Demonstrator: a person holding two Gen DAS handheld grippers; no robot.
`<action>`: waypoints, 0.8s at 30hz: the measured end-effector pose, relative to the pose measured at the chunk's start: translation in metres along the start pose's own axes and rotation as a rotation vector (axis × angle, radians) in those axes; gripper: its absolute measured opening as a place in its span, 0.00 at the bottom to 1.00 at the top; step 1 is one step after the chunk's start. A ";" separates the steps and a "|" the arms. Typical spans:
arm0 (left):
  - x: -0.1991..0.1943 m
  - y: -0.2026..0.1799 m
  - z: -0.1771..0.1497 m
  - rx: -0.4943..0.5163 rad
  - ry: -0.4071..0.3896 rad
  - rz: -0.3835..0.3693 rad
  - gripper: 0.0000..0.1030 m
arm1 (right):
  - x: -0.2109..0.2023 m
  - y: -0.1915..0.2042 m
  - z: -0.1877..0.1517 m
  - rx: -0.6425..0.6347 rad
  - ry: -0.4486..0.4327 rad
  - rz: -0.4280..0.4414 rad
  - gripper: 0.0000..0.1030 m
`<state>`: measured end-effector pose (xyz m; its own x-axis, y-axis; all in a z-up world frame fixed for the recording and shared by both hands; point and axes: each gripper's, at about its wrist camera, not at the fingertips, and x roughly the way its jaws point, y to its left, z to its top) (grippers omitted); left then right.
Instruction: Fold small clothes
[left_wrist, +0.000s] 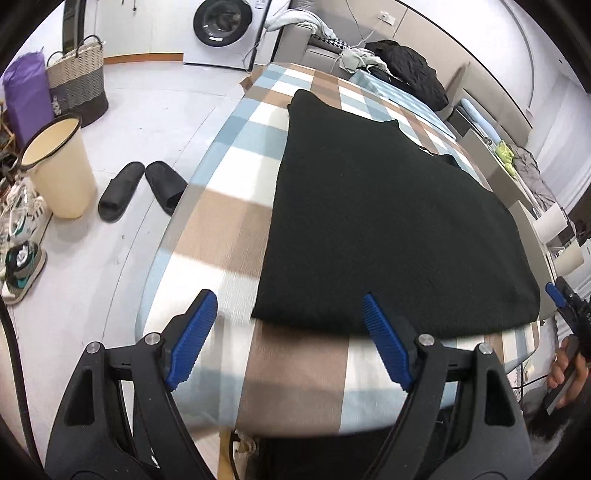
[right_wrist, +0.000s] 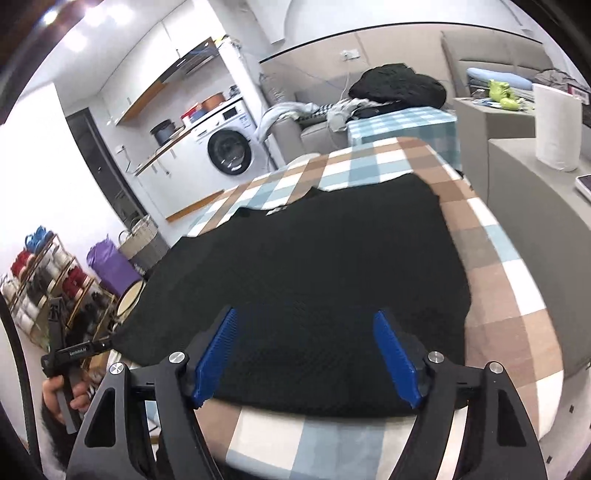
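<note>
A black garment (left_wrist: 376, 221) lies flat on the checked tablecloth (left_wrist: 229, 206), its near hem by the front edge. My left gripper (left_wrist: 290, 301) is open and empty, hovering over the hem's left corner. The right gripper's blue tip (left_wrist: 554, 293) shows at the far right there. In the right wrist view the garment (right_wrist: 314, 266) fills the table, and my right gripper (right_wrist: 306, 317) is open and empty above its near hem. The left gripper (right_wrist: 55, 332), held in a hand, shows at the far left.
On the floor to the left stand a cream bin (left_wrist: 59, 166), black slippers (left_wrist: 142, 190), sneakers (left_wrist: 22, 266) and a woven basket (left_wrist: 79, 77). A washing machine (right_wrist: 229, 151) and a sofa with piled clothes (right_wrist: 399, 88) are behind. A paper roll (right_wrist: 557, 125) stands at the right.
</note>
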<state>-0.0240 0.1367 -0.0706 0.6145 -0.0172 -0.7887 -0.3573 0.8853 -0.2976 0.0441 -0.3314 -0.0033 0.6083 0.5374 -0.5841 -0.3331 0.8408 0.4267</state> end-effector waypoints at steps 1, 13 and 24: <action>-0.002 0.001 -0.004 -0.009 -0.001 -0.011 0.77 | 0.001 0.000 -0.003 0.000 0.003 -0.001 0.75; 0.017 -0.026 -0.005 -0.021 -0.032 -0.074 0.77 | 0.007 -0.004 -0.014 0.030 0.004 0.014 0.75; 0.061 -0.047 0.036 -0.063 -0.150 0.016 0.16 | 0.036 0.014 -0.012 -0.040 0.029 0.026 0.75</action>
<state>0.0553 0.1106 -0.0849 0.7048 0.0705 -0.7059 -0.4086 0.8537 -0.3227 0.0527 -0.2998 -0.0266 0.5781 0.5605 -0.5930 -0.3773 0.8280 0.4148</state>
